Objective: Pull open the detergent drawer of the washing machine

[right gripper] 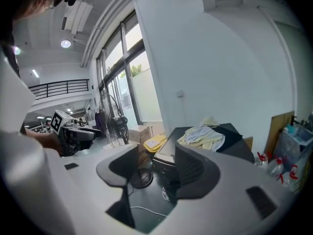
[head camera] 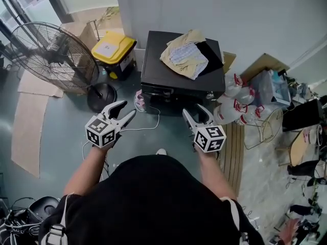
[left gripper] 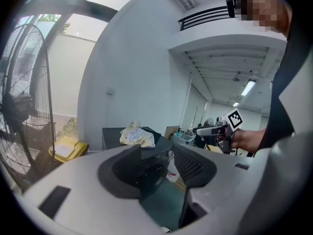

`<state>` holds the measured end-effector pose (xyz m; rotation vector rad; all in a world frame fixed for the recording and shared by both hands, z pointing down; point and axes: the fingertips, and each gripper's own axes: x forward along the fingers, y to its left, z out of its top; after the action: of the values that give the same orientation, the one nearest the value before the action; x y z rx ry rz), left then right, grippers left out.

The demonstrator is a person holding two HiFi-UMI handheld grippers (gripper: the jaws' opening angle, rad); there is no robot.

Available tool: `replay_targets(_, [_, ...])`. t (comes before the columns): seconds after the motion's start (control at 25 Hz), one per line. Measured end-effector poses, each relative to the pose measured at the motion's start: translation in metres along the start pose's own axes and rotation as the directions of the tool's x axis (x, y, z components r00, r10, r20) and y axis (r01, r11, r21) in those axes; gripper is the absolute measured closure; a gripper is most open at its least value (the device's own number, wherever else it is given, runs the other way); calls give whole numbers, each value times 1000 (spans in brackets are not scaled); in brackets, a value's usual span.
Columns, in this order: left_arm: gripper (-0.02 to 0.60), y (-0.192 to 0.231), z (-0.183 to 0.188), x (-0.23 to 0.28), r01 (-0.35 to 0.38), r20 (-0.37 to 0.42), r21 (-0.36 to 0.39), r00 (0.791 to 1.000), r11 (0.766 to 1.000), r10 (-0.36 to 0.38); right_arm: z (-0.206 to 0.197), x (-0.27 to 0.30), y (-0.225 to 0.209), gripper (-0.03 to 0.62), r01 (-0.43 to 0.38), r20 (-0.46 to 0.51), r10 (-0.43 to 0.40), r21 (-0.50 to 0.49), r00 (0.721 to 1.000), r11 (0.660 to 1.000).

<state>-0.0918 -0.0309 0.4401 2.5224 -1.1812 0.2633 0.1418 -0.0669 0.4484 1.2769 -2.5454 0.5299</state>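
Down at the person's hands, the left gripper (head camera: pixel 127 109) with its marker cube is held out, jaws spread and nothing between them, and the right gripper (head camera: pixel 192 109) matches it, jaws apart and empty too. Both hover above the grey floor, short of the target, with a thin white cable (head camera: pixel 148 127) lying under them. Just ahead stands the black box-shaped washing machine (head camera: pixel 158 68), its front face turned toward the person and a crumpled yellow-beige cloth (head camera: pixel 186 58) on its lid. The detergent drawer should sit in the top strip of that front, though I can't pick it out from here; it would likely slide straight out toward the person. The grippers are about level — the left off the machine's left corner, the right facing its right half — and neither is touching. Beyond, to the left, are a yellow-lidded bin (head camera: pixel 113 49) and a round wire-caged floor fan (head camera: pixel 51 55).
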Motion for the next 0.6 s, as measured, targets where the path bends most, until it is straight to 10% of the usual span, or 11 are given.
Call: replay_targets(0.6, [364,-7,16,55,-40,6,-17,999,999,40,9,17,-52,356,-60,-25,60,-7,998,998])
